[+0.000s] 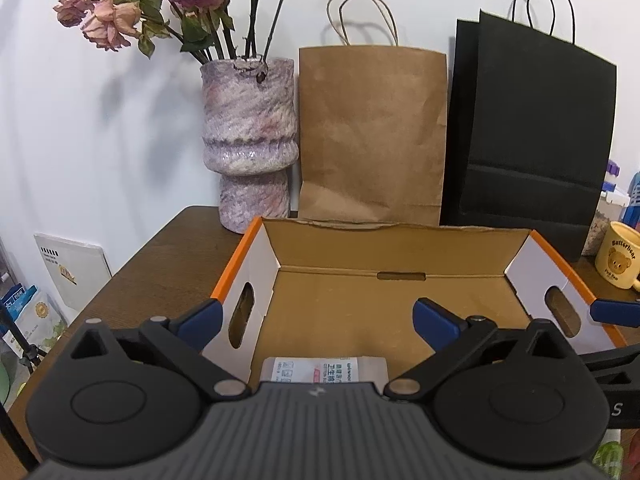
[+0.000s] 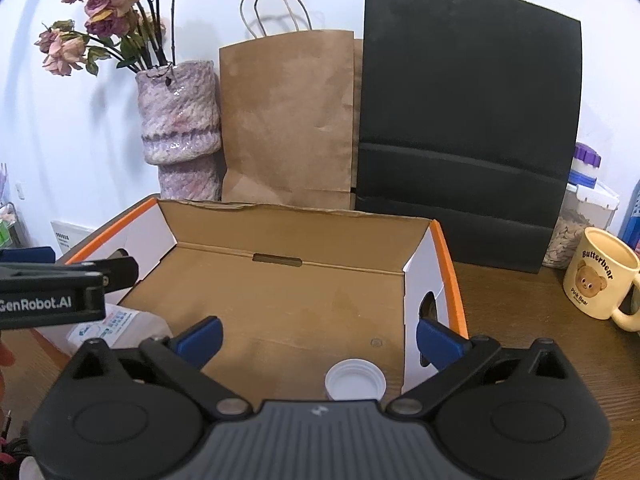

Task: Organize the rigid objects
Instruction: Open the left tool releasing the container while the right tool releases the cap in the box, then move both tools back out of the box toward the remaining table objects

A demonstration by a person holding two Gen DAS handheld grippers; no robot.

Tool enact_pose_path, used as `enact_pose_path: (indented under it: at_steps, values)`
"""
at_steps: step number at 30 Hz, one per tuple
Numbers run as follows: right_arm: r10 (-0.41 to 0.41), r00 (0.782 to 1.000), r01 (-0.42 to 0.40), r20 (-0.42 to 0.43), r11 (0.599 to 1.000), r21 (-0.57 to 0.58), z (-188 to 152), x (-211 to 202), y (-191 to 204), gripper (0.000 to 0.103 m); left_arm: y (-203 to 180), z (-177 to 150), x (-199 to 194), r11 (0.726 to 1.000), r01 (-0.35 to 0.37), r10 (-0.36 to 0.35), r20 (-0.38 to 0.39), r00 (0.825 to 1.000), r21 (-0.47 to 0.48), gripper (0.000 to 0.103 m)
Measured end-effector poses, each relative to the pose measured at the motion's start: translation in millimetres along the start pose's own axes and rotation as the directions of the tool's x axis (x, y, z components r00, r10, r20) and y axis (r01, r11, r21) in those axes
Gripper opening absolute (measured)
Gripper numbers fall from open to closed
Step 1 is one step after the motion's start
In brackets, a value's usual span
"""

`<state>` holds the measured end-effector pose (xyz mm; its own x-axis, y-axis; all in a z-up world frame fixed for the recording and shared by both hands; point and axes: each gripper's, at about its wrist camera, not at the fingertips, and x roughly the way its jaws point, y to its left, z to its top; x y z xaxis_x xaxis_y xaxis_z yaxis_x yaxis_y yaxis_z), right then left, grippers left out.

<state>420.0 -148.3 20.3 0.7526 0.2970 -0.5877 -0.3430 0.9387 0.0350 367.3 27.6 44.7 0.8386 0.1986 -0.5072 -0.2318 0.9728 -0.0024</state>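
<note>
An open cardboard box [image 1: 384,248] with orange rims and white end walls sits on the brown table; the right wrist view shows the same box [image 2: 296,236]. A white pack with printed labels [image 1: 324,369] lies on its floor near the front left, also seen as the pack [image 2: 120,326]. A white round lid [image 2: 355,381] rests on the box floor at the front right. My left gripper [image 1: 316,322] is open above the pack, its left finger outside the box's left wall. My right gripper [image 2: 320,340] is open above the lid, its right finger by the right wall.
Against the white wall stand a mottled purple vase [image 1: 248,144] with dried roses, a brown paper bag [image 1: 372,132] and a black paper bag [image 1: 528,132]. A cream bear mug [image 2: 600,284] and a lidded container [image 2: 580,220] sit at the right.
</note>
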Motion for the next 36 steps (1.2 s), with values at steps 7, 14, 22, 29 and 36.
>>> enact_pose_path:
  at_steps: [7, 14, 22, 29, 36]
  values:
    - [-0.004, 1.000, 0.004, 0.021, 1.000, -0.006, -2.4, -13.6, -1.1, 0.103, 1.5, -3.2, -12.6, 1.000, 0.002, -0.002, 0.009, 1.000, -0.010, 0.103]
    - [-0.007, 0.998, 0.008, 0.059, 1.000, -0.018, -8.8, -38.8, -2.0, 0.103, 5.4, -7.2, -40.3, 1.000, 0.016, -0.016, 0.050, 0.999, -0.012, 0.103]
    - [-0.013, 0.995, 0.018, 0.095, 0.998, -0.055, -25.1, -79.3, 2.0, 0.103, 10.8, -18.2, -78.8, 1.000, 0.030, -0.029, 0.082, 0.996, -0.006, 0.103]
    - [-0.004, 0.993, 0.014, 0.118, 0.996, -0.084, -44.6, -112.1, 12.7, 0.103, 19.3, -34.9, -108.3, 0.999, 0.035, -0.034, 0.081, 0.996, -0.008, 0.103]
    - [0.002, 0.992, 0.010, 0.124, 0.995, -0.100, -72.9, -142.6, 23.3, 0.103, 25.7, -58.1, -138.0, 0.998, 0.056, -0.056, 0.071, 0.996, 0.005, 0.103]
